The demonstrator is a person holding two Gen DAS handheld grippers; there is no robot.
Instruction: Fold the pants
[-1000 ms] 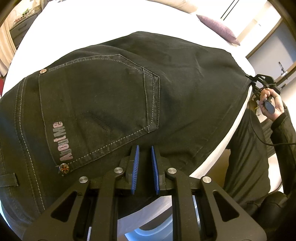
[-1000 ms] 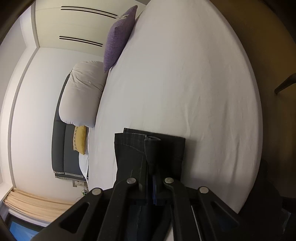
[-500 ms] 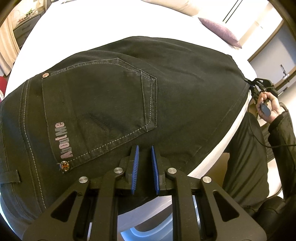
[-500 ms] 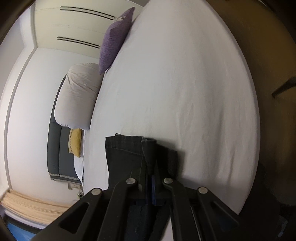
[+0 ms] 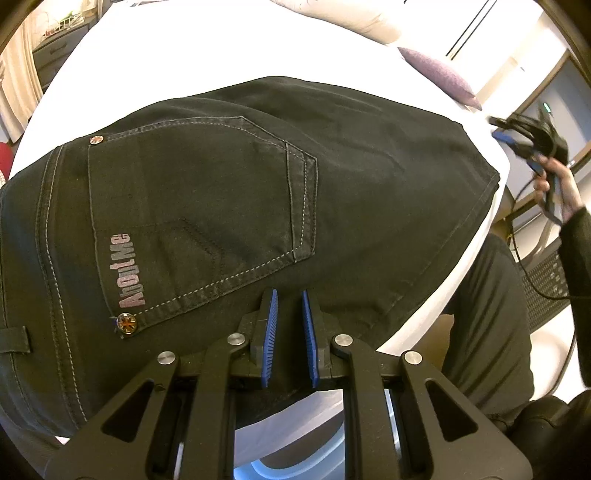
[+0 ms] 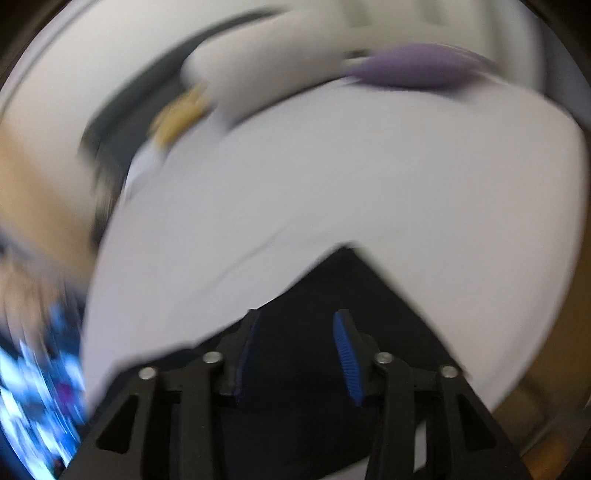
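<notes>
Black jeans [image 5: 229,192] lie flat on the white bed [image 5: 207,48], back pocket up with an "AboutMe" label. My left gripper [image 5: 290,299] hovers over the jeans' near edge below the pocket, jaws a little apart, holding nothing. The right gripper [image 5: 524,147] shows in the left wrist view off the jeans' far right corner, raised in the person's hand. In the blurred right wrist view my right gripper [image 6: 299,321] is open and empty above a corner of the jeans [image 6: 340,280].
A purple cushion [image 5: 439,75] and a pale pillow [image 5: 354,18] lie at the far end of the bed. The person's dark-trousered leg [image 5: 487,325] stands beside the bed's right edge. A dresser [image 5: 55,48] stands at the far left.
My right gripper has opened and let go of the jeans' edge, then lifted and swung away fast. My left gripper has stayed over the jeans' near edge.
</notes>
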